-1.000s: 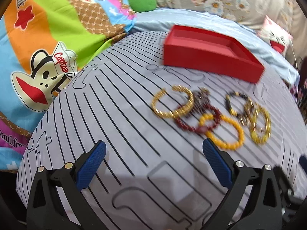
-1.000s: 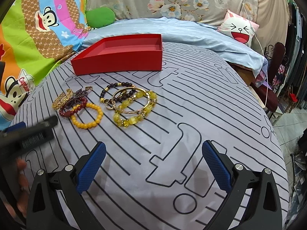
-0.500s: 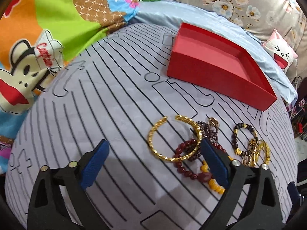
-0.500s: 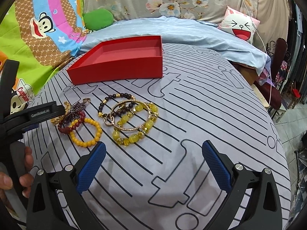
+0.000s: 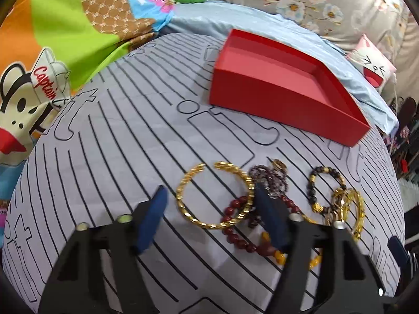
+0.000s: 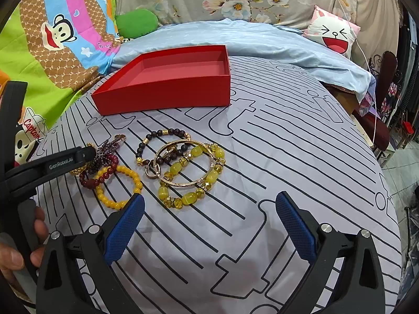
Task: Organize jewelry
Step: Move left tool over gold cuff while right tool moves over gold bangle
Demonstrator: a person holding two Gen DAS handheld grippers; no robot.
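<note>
Several bracelets lie in a cluster on the grey striped sheet. A gold open bangle [image 5: 214, 196] sits between the blue fingers of my left gripper [image 5: 212, 206], which is open around it, low over the sheet. Its right finger [image 5: 269, 219] rests over dark red beads [image 5: 235, 233] and a purple bracelet [image 5: 272, 180]. My right gripper [image 6: 207, 225] is open and empty, just in front of the yellow-green bead bracelet [image 6: 191, 175]. An orange bead bracelet [image 6: 117, 185] and a black bead bracelet [image 6: 159, 146] lie beside it. The empty red tray [image 6: 167, 96] stands behind the cluster; it also shows in the left wrist view [image 5: 282, 91].
A light blue blanket [image 6: 248, 41] lies behind the tray. A colourful cartoon blanket [image 5: 52, 39] covers the left side. A white cat pillow [image 6: 332, 34] sits at the back right. The bed's right edge drops to a chair [image 6: 379, 120] and floor.
My left gripper moved forward and down to the gold bangle, so its fingers now straddle it and stand closer together. My right gripper moved forward a little towards the bracelets.
</note>
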